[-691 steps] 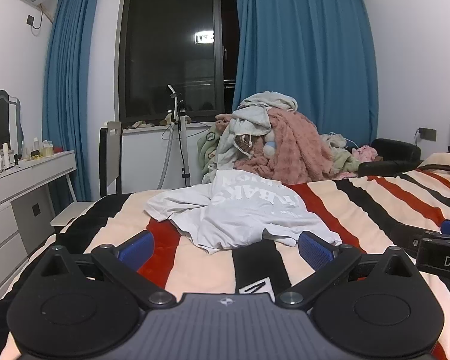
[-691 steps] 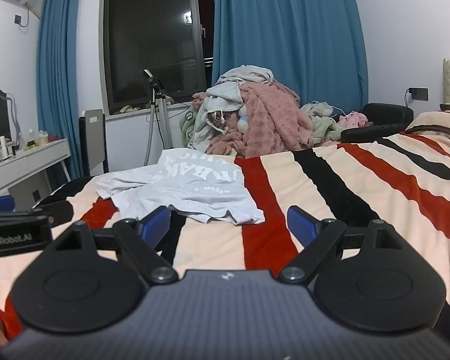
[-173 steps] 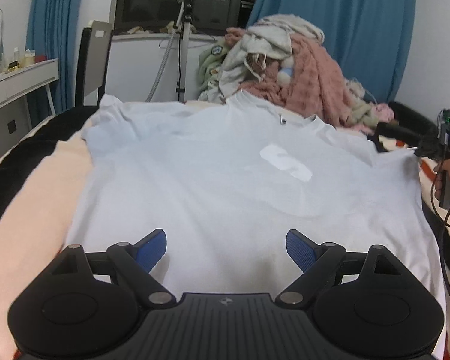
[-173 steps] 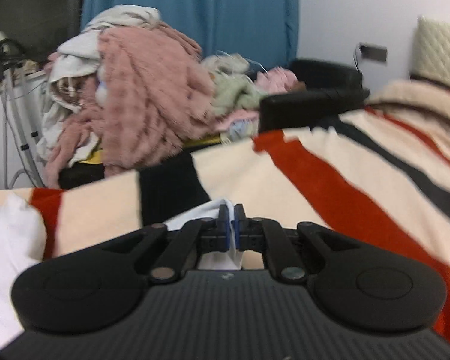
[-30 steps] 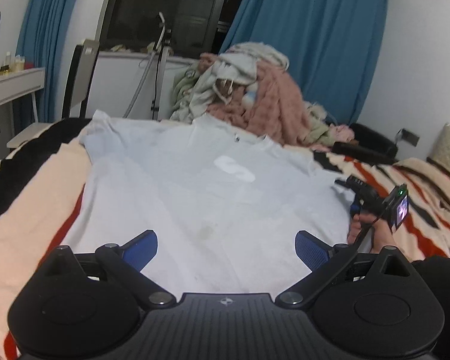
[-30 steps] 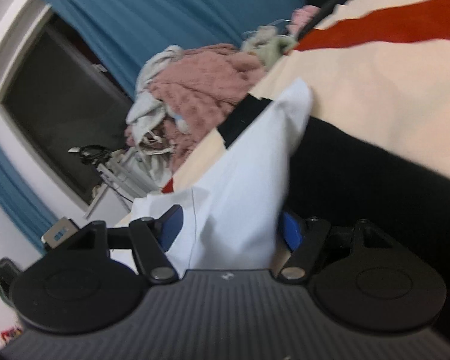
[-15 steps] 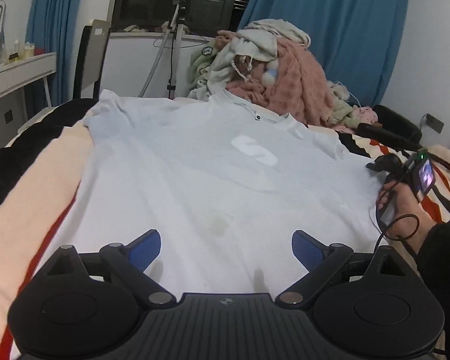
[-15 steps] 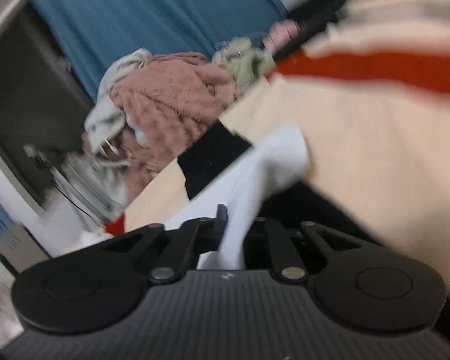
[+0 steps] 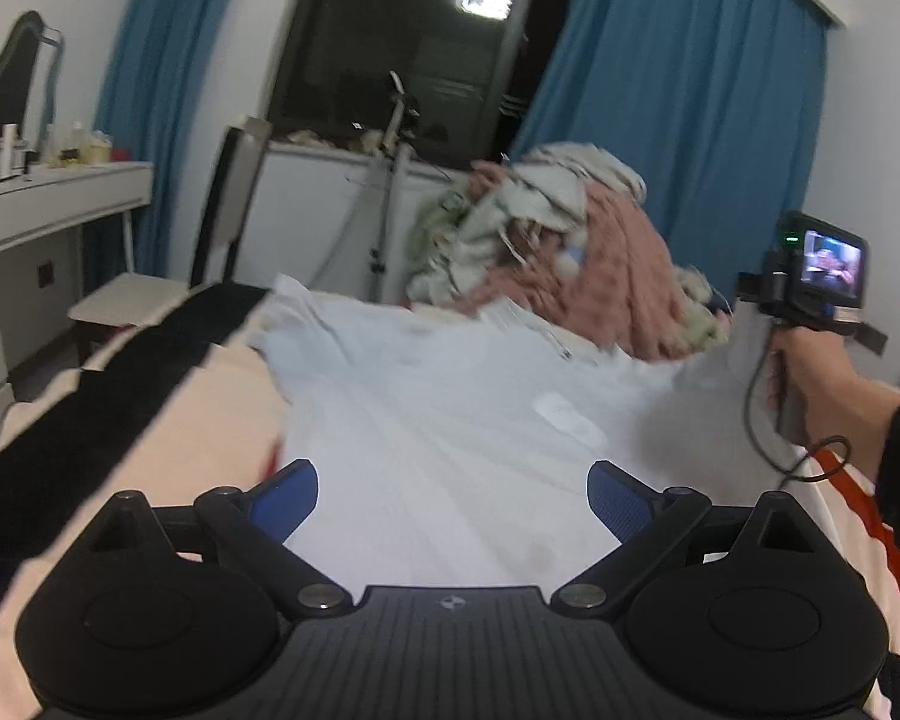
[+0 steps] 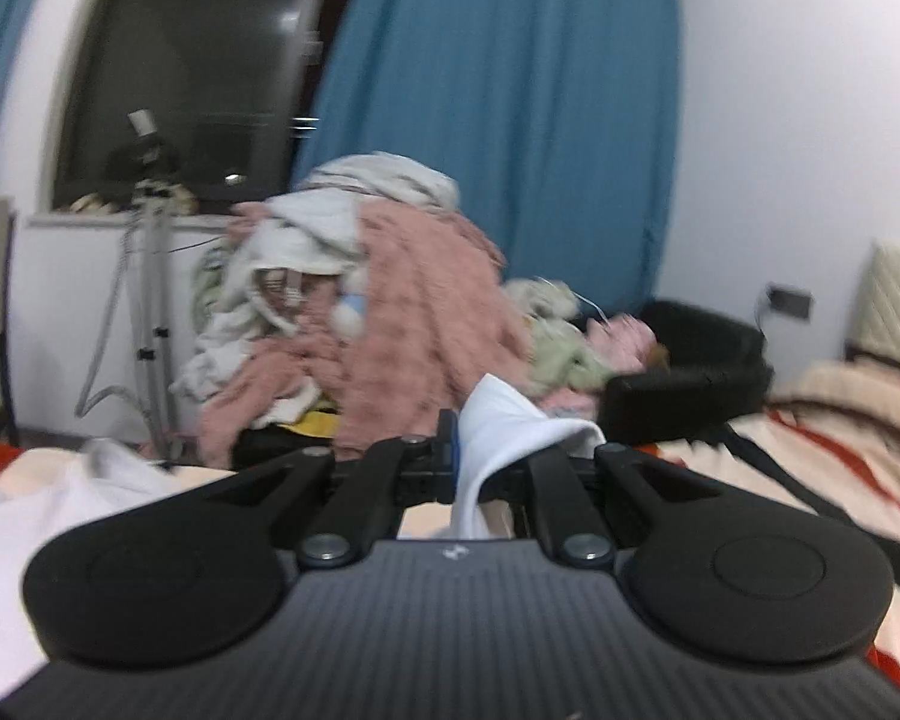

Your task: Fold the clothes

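1. While the white T-shirt [image 9: 450, 420] lies spread flat on the striped bed [image 9: 168, 396], its long axis runs from the near hem, under the left tongs [image 9: 453, 495], away to the collar at the far end by the heap of laundry [image 9: 558, 264].
2. Right of that axis, the right tongs [image 10: 456, 465] are clamped on a fold of the shirt's white cloth, which sticks up between the closed fingers; in the left wrist view the person's hand [image 9: 810, 372] holds that edge lifted clear of the bed.
3. Left tongs hover over the near hem with their blue fingers [image 9: 288, 492] spread wide and nothing between them.
4. As I judge it, the move turns on this: the lifted right edge has the shirt's body lying to its left, so a fold would carry it leftward across the long axis, and the right hand is the one already on the cloth.
5. Cloth looks thin, limp and lightly creased, with a pale print [image 9: 567, 417] near mid-chest and a faint stain near the hem; the frames are blurred, so finer detail is lost.
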Demonstrator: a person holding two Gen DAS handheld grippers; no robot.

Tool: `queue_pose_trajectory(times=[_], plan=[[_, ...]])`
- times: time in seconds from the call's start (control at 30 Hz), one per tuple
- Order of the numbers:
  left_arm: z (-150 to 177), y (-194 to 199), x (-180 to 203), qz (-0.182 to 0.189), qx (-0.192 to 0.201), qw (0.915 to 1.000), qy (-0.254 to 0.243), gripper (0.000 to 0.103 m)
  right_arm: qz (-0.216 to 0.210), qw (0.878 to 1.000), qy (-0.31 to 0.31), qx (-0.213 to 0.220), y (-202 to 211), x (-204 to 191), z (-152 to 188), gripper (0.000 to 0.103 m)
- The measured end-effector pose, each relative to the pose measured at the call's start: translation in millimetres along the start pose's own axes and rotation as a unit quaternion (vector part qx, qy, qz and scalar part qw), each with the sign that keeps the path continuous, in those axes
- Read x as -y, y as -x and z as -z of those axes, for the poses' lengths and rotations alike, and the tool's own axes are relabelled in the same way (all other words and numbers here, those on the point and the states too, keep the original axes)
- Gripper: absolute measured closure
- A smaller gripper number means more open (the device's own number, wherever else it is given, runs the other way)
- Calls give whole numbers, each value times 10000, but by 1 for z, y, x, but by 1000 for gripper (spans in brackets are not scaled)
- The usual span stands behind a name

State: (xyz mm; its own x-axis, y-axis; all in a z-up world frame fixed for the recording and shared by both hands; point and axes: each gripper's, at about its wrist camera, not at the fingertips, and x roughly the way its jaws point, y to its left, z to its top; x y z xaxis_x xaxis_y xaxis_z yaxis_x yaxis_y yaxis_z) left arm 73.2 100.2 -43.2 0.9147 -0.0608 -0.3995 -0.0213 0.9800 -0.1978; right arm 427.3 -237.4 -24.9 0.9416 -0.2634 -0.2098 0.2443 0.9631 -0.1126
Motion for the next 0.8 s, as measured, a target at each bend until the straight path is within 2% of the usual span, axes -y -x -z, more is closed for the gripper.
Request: queue_pose_trajectory(times=[0.1, 0.27, 0.47, 0.5, 0.53, 0.6, 0.8], plan=[[-2, -4, -20, -205, 35, 9998, 49, 5, -210, 9997, 56, -137, -6, -32, 8, 97], [-1, -21, -50, -357, -185, 9983, 433, 5, -559, 9977, 148, -365, -15, -85, 23, 97], [4, -46, -53, -454, -224, 9982, 311, 5, -977, 9928, 259, -637, -26, -148, 40, 95], [5, -52, -53, -455, -273, 9981, 302, 5, -1047, 9918, 277, -682, -28, -159, 42, 80], [5, -57, -52, -457, -318, 9980, 294, 5, -1116, 9906, 295, -727, -30, -170, 45, 49], [4, -62, -50, -405, -306, 9983, 294, 5, -1278, 9888, 204, -740, -25, -180, 50, 13], [3, -53, -42, -386, -76, 9992, 89, 5, -1694, 9823, -458, -661, 30, -131, 35, 15]])
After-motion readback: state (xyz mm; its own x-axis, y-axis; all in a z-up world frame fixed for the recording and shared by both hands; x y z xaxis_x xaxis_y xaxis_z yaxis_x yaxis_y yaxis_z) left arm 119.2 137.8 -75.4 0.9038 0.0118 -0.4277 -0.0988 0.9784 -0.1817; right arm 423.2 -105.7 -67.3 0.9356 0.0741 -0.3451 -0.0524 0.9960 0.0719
